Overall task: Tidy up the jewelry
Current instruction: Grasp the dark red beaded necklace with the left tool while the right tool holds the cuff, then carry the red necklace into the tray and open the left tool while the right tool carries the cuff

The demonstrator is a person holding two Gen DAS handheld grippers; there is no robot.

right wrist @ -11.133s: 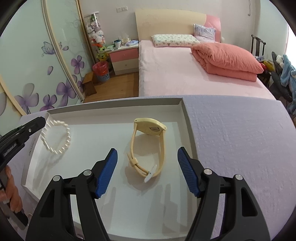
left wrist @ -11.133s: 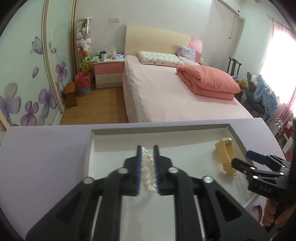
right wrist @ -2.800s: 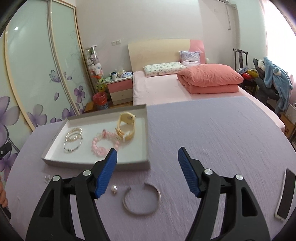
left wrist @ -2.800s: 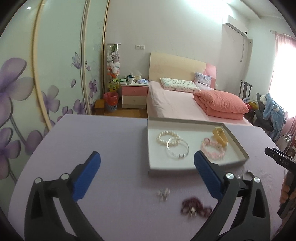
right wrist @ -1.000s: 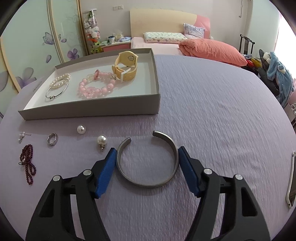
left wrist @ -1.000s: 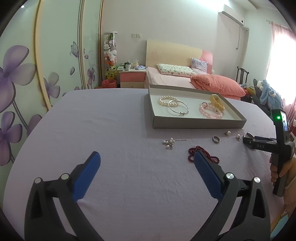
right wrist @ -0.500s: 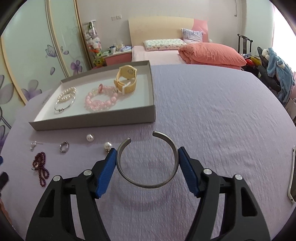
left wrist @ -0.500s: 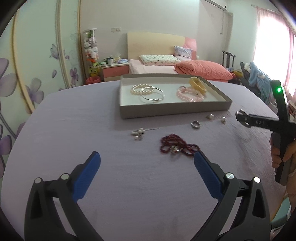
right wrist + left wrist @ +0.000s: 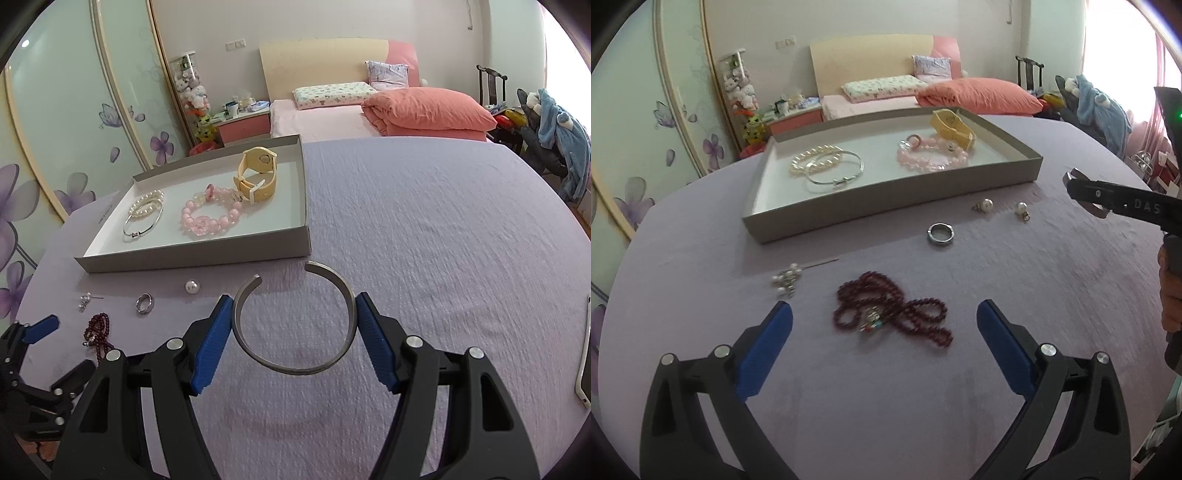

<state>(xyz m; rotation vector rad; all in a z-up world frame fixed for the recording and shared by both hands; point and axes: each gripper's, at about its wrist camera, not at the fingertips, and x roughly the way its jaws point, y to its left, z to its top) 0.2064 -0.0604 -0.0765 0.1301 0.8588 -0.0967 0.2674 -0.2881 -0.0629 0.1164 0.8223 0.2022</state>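
Note:
My right gripper (image 9: 293, 334) is shut on a silver cuff bangle (image 9: 295, 365) and holds it above the purple table near the grey tray (image 9: 207, 256). The tray holds a pearl bracelet (image 9: 146, 203), a silver bangle (image 9: 142, 223), a pink bead bracelet (image 9: 210, 218) and a yellow watch (image 9: 256, 173). My left gripper (image 9: 884, 354) is open just above a dark red bead necklace (image 9: 890, 317). A ring (image 9: 940, 233), two pearl earrings (image 9: 984, 205) (image 9: 1021, 208) and a pearl pin (image 9: 786, 278) lie loose in front of the tray (image 9: 886, 201).
A phone (image 9: 585, 360) lies at the table's right edge. The right gripper's arm (image 9: 1126, 205) shows at the right of the left wrist view. A bed (image 9: 332, 118) stands beyond the table.
My left gripper has moved forward and down over the red necklace. My right gripper has lifted the cuff bangle off the table and moved it toward the tray.

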